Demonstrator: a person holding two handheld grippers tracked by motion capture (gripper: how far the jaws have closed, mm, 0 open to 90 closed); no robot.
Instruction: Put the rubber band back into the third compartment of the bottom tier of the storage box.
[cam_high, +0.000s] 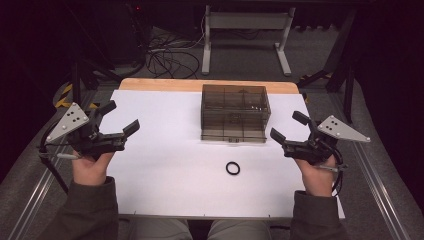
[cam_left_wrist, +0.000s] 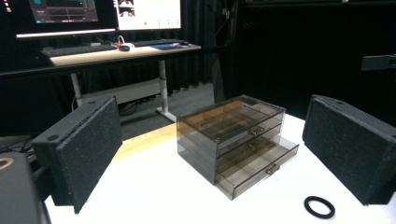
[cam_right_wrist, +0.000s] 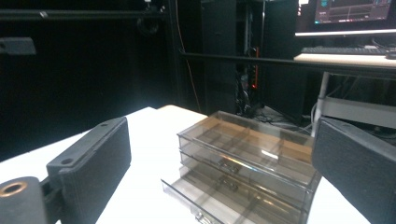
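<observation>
On the white bench (cam_high: 165, 175), a smoky transparent plastic drawer box (cam_high: 235, 112) stood with its bottom drawer open, a small black ring (cam_high: 232, 168) before it. The left tool (cam_high: 119, 120) and right tool (cam_high: 290, 127) hovered wide open, empty. The flat ring could slip from the pads when pinched.

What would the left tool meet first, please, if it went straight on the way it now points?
Probably the drawer box: it sits midway between the open left tool's jaws, bottom drawer ajar. The ring lies off to the side.
</observation>
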